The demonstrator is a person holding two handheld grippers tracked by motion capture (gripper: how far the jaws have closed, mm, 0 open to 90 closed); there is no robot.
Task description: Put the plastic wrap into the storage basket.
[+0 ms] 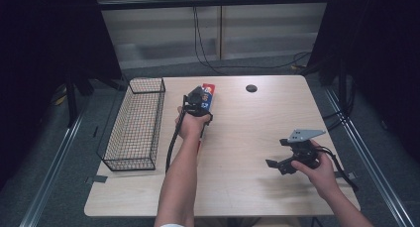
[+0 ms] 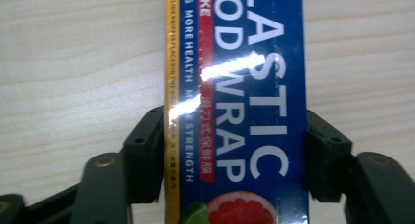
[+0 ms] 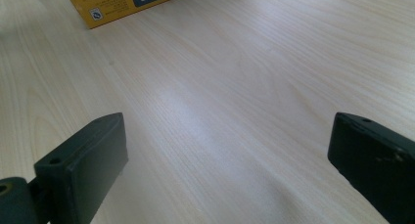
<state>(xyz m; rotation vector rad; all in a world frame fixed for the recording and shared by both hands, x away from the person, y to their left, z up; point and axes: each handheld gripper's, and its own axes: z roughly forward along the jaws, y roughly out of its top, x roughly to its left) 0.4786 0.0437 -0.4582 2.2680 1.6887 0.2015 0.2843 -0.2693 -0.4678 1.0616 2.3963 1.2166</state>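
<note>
Grip first: your left tongs [image 2: 234, 155] straddle the long blue cardboard box of plastic wrap [image 2: 240, 87], one black pad hard against each long side, so the tongs are closed onto it across its narrow width. The box lies flat on the pale wood-grain table [image 2: 73, 62], directly under and between those pads.

Notes on doing this step well:
- Keep the squeeze even. The box is thin card around a roll; too much pressure will dent the side walls.
- It looks as if you hold it off-centre along its length, near one end. Judging from that, the far end will sag or swing when lifted, so raise it level and slowly.
- The black wire-mesh basket [image 1: 134, 123] stands just to the outer side of the left tongs. If that is where the box goes, turn it lengthwise to match the basket's long shape.

Surfaces: the box face is glossy, throwing a white glare streak; a yellow strip runs down one edge, with a grapefruit picture near the pads. The pads are matt black blocks.

Your right tongs [image 3: 225, 170] hang wide open over bare table, gripping nothing, well apart from the box, whose yellow corner shows far ahead of them.
</note>
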